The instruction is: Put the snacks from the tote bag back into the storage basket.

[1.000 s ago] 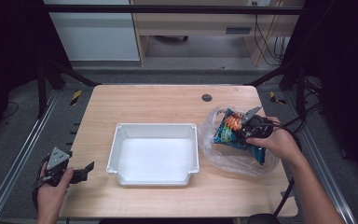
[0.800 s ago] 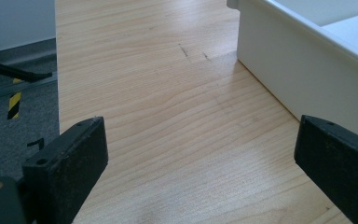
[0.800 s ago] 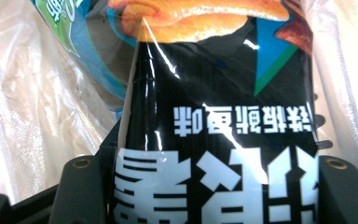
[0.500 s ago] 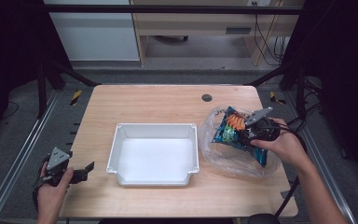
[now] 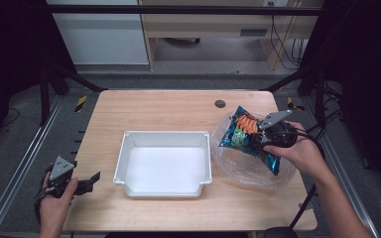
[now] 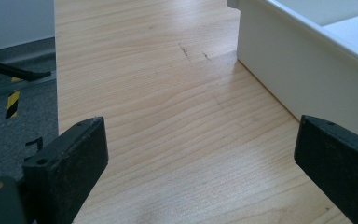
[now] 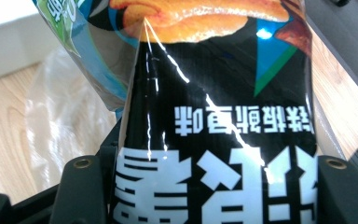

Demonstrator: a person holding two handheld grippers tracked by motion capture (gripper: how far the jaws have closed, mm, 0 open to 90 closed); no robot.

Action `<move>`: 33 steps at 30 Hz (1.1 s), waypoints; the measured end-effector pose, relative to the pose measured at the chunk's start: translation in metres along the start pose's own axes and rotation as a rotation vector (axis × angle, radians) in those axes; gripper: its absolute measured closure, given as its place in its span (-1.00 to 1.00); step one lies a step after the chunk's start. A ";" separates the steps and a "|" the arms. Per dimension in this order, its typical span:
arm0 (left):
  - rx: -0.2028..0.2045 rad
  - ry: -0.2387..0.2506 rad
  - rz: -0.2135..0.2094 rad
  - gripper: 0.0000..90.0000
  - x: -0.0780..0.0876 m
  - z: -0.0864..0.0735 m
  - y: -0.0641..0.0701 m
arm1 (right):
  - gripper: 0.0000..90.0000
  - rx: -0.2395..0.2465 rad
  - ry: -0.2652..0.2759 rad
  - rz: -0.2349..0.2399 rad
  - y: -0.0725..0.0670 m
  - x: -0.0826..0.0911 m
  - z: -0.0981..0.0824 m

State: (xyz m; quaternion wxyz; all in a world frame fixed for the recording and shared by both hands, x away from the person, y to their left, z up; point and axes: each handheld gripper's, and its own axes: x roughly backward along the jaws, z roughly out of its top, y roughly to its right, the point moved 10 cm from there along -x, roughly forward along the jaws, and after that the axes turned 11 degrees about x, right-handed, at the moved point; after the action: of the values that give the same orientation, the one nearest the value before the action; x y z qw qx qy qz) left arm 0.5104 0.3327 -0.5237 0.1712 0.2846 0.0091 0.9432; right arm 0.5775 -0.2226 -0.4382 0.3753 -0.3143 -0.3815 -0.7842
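On the right side of the high view, the right gripper (image 5: 264,139) was clenched on a snack bag (image 5: 243,131), a shiny packet in black and blue with orange printed at its top. In the right gripper view the snack bag (image 7: 214,116) ran straight up between the two black jaws, which pressed against its lower edges on either side, its white lettering upside down. The packet sat over a crumpled clear plastic bag (image 5: 248,166) that lay on the wooden counter (image 5: 178,106) to the right of a white tray (image 5: 162,163). Whether the packet was lifted off the plastic or resting on it, I could not tell. The person's right hand (image 5: 302,153) wrapped the gripper body from the lower right.

Down in the lower left corner of the high view, the left gripper (image 5: 90,182) was held at the counter's near left edge, its jaws pointing toward the tray and well apart from it. Its jaws stood wide, released, with nothing between them. The left gripper view bore that out: bare wood grain of the counter (image 6: 177,121) lay between the two jaws, and the tray wall (image 6: 279,70) rose at the upper right of that frame, close by the right-hand jaw.

A small dark round disc (image 5: 220,104) sat on the counter near its far edge, above the snack bag in the frame.
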 end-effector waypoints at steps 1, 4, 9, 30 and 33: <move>-0.003 0.000 0.000 -0.94 0.000 0.000 0.000 | -0.14 0.000 0.000 -0.001 0.000 0.000 0.001; -0.005 0.000 -0.001 -0.95 0.001 0.000 0.001 | -0.14 0.011 0.003 0.007 -0.003 -0.002 0.005; -0.004 0.003 -0.001 -0.94 0.001 0.001 0.001 | -0.14 0.019 0.009 0.018 -0.007 -0.008 0.011; -0.006 0.001 0.006 -0.94 0.000 0.000 0.000 | -0.13 0.026 0.045 0.000 -0.009 0.000 0.024; -0.004 0.004 0.008 -0.94 0.001 0.000 0.000 | -0.13 0.031 0.056 -0.005 -0.009 0.005 0.027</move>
State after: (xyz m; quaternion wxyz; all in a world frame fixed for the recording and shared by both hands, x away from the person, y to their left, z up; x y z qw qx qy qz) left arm 0.5098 0.3333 -0.5228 0.1677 0.2824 0.0064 0.9445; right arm 0.5734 -0.1984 -0.4239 0.3888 -0.2854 -0.3839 -0.7874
